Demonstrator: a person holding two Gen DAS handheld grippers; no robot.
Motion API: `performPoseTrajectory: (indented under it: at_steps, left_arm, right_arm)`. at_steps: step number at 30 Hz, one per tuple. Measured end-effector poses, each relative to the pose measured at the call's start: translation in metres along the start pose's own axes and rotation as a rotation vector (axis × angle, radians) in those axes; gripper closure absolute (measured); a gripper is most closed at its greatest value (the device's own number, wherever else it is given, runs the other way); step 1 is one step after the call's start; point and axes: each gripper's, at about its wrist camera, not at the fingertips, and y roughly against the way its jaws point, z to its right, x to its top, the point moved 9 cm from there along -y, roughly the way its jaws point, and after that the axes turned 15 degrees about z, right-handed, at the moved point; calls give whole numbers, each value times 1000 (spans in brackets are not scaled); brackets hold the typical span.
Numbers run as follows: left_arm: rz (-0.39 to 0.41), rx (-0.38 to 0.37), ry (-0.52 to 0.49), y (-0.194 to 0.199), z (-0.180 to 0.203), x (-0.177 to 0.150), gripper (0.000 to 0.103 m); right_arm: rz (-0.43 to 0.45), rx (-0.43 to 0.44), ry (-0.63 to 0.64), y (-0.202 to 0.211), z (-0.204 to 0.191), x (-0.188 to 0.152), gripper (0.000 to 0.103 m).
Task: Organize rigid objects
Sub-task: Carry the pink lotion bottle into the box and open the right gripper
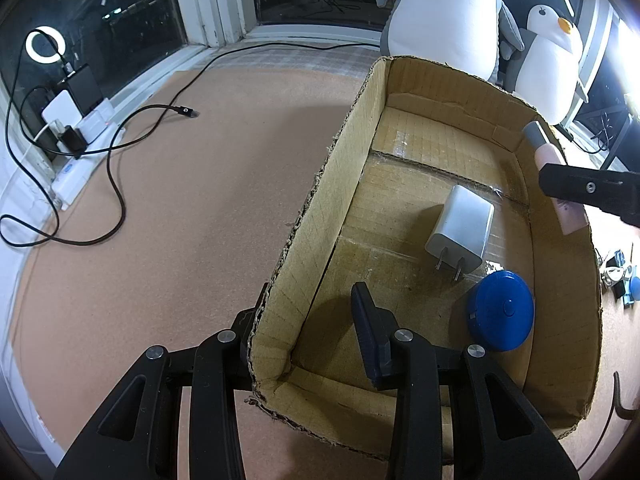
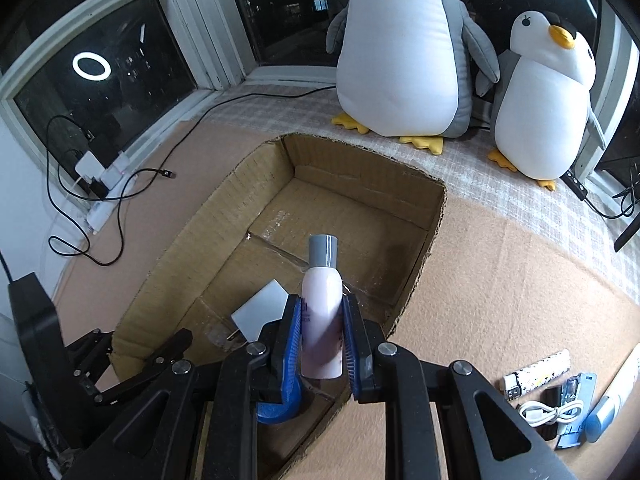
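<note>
An open cardboard box [image 1: 320, 208] [image 2: 180, 248] lies on the brown mat. Inside it are a white wall charger [image 1: 460, 228] [image 2: 262, 312] and a blue round case [image 1: 502, 310] [image 2: 276, 404]. My left gripper [image 1: 304, 312] straddles the box's near left wall, one finger outside and one inside, pinching the wall. My right gripper [image 2: 322, 320] is shut on a pale pink bottle with a grey cap [image 2: 323, 304] and holds it over the box's right side; the bottle also shows in the left wrist view [image 1: 552, 160].
Two penguin plush toys [image 2: 400, 52] [image 2: 544, 100] stand behind the box. Black cables [image 1: 116, 140] and a power strip [image 1: 76, 160] lie at the left by the window. Small items, a lighter [image 2: 536, 372], a white cable [image 2: 544, 414] and a tube [image 2: 608, 404], lie at the right.
</note>
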Motion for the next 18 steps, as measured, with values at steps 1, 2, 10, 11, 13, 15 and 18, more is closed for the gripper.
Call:
performPoseTrajectory:
  at_steps: [1, 2, 10, 11, 13, 15, 18]
  left_arm:
    - [0, 0, 0, 0, 0, 1, 67]
    - [0, 0, 0, 0, 0, 0, 67]
    - [0, 1, 0, 0, 0, 0, 67]
    - [0, 0, 0, 0, 0, 0, 67]
    - [1, 0, -1, 0, 0, 0, 67]
    - [2, 1, -1, 0, 0, 1, 67]
    - [2, 1, -3, -1, -1, 1, 67]
  right_arm:
    - [-1, -3, 4, -1, 0, -1, 85]
    - [-3, -5, 7, -3, -1, -1, 85]
    - [-7, -8, 28, -7, -5, -2, 85]
    - [-5, -11, 31, -7, -5, -2, 84]
    - [5, -19, 38, -5, -5, -1, 76]
    - [21, -25, 40, -2, -5, 1, 60]
    - [37, -25, 45, 3, -4, 4, 56]
